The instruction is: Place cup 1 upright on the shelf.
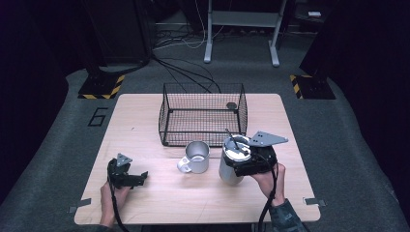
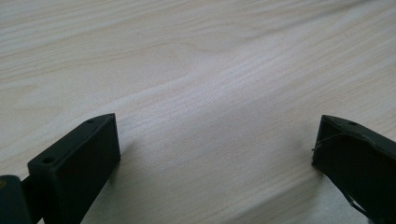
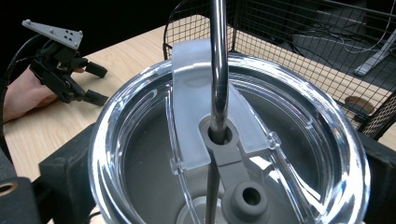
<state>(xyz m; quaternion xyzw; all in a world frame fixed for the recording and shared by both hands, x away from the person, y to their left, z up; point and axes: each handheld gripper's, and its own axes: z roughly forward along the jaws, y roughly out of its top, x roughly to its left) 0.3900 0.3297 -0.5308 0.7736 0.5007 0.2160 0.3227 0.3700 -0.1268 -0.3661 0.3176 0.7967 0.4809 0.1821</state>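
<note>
The right gripper [image 1: 246, 162] clamps the tumbler [image 1: 231, 166] just under its clear lid [image 3: 229, 140], keeping it upright on the table [image 1: 159, 193] beside the mug [image 1: 196, 157], while the left gripper [image 1: 126, 175] rests spread and empty, clear of the work.

The tabletop [image 1: 159, 193] is pale blond wood with faint wavy grain. Beside the wire basket [image 1: 203, 113], which is black mesh, stands a mug [image 1: 196, 157] of dull brushed silver. Just right of that mug is a tumbler [image 1: 231, 166] in shiny steel, capped by a clear lid [image 3: 233, 140] with a frosted slider, dark grey plugs and a chrome straw [image 3: 218, 65]. The right tool [image 1: 251, 162] is black with a light grey plate; the left tool [image 1: 126, 175] is black with the same grey plate. Behind the basket, the floor [image 1: 58, 135] is grey carpet with a dark "6", and yellow-and-black hazard stripes [image 1: 104, 89] mark the stand bases.
</note>
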